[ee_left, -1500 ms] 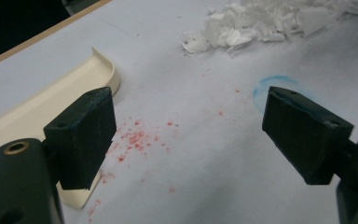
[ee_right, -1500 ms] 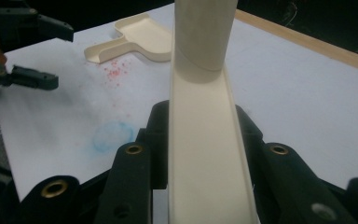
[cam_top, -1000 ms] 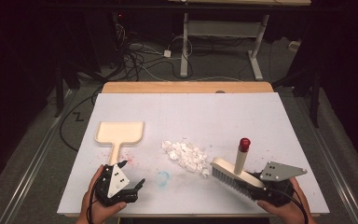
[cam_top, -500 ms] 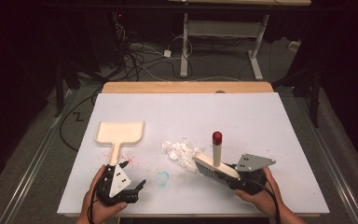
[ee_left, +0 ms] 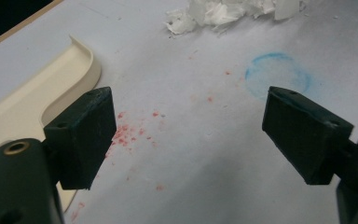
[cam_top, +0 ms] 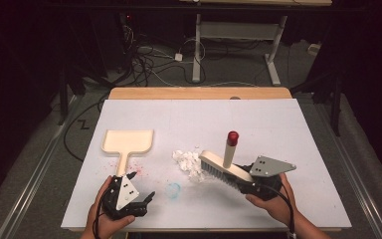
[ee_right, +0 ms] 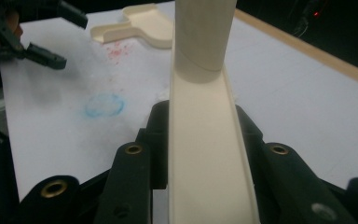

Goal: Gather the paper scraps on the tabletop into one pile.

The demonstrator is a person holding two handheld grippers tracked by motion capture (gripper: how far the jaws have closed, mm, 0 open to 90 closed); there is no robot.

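You are looking at a scene where nothing is showing any readable text, label, brand, number or sign: no writing is appearing on the table, and none is appearing on the things lying on it.

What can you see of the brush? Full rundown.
The brush looks like cream plastic: a long flat back with dark bristles beneath and an upright round handle capped red. It lies tilted across the white table, clamped at one end by the right gripper. Its far end touches the white paper scraps.
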